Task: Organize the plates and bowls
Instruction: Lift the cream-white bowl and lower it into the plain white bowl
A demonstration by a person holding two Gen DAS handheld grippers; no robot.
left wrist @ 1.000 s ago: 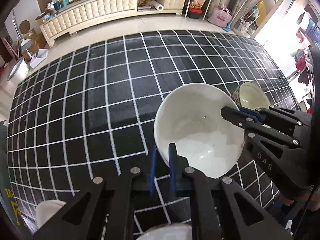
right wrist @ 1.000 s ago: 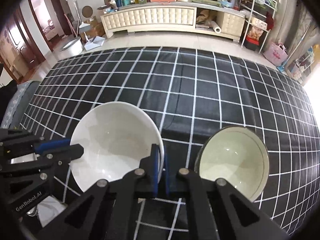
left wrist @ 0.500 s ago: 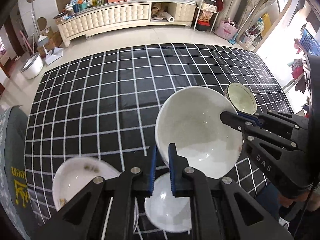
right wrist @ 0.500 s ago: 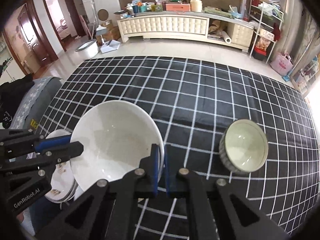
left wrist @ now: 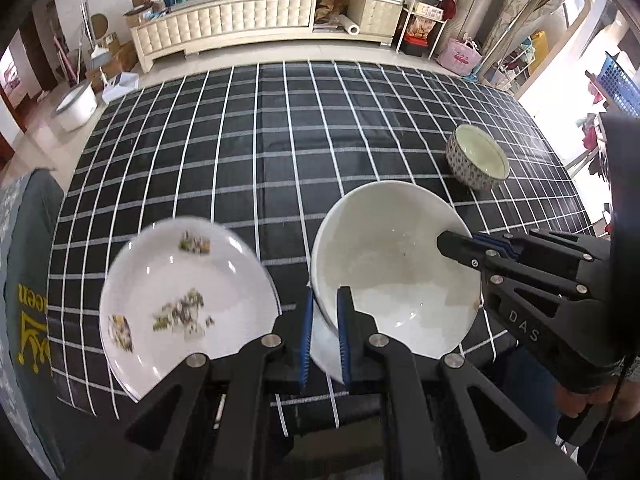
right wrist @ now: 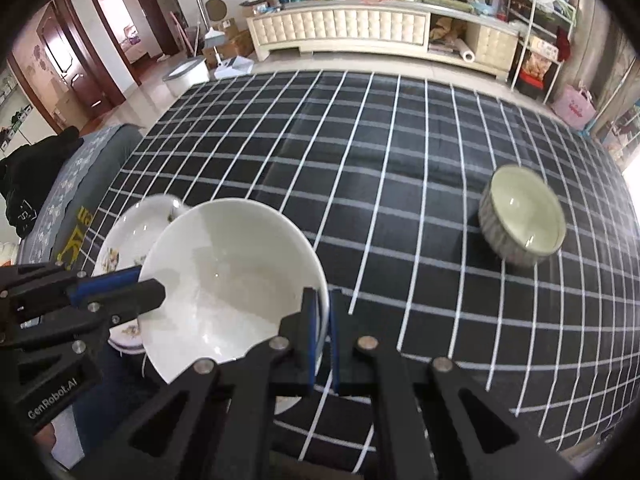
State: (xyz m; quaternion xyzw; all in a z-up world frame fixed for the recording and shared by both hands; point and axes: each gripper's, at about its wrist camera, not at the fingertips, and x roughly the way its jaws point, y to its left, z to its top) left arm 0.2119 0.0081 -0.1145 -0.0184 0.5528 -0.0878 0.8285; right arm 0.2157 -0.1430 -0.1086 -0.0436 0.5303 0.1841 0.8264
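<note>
Left claw (left wrist: 323,300) and right claw (right wrist: 322,300) both clamped, angled downward.

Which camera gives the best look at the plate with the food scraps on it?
The left wrist view: the scrap-covered plate lies almost fully exposed on the checked cloth, though slightly blurred. In the right wrist view the plate is mostly hidden behind the large white bowl and the left gripper.

Glossy ceramic bowl (left wrist: 394,280) (cloth (left wrist: 280,152) matt).

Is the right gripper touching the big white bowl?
Touching. The right wrist view shows the right gripper with the white bowl rim clamped between its blue pads.
</note>
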